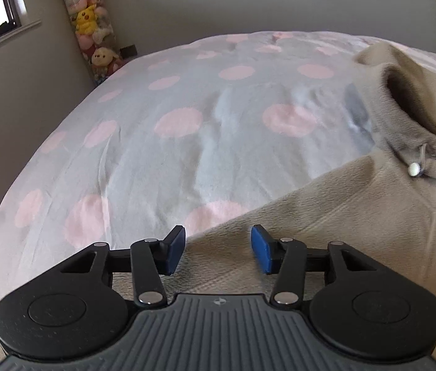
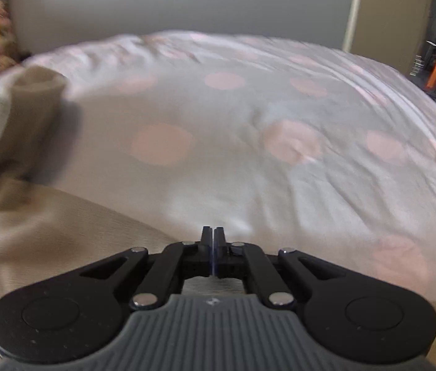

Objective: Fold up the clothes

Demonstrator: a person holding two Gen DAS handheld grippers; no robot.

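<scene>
Tongs: left gripper (image 1: pixel 218 249) stands released, blue pads astride the fleece edge, not pressing; right gripper (image 2: pixel 213 252) clenched, nothing seen between its pads.
Garment: beige fleece hoodie (image 1: pixel 357 210) lies under both tools on the dotted bedspread (image 1: pixel 187 108), hood farther off.
Handling: judged soft, light, limp; best pinched at hem or shoulder edge.

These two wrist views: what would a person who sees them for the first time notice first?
First, the bed cover, pale with large pink dots, fills most of both views. Next, the beige fleece garment lies on it, at the right in the left wrist view, with its collar standing up. In the far left corner, a tall stack of plush toys adds bright colour.
</scene>
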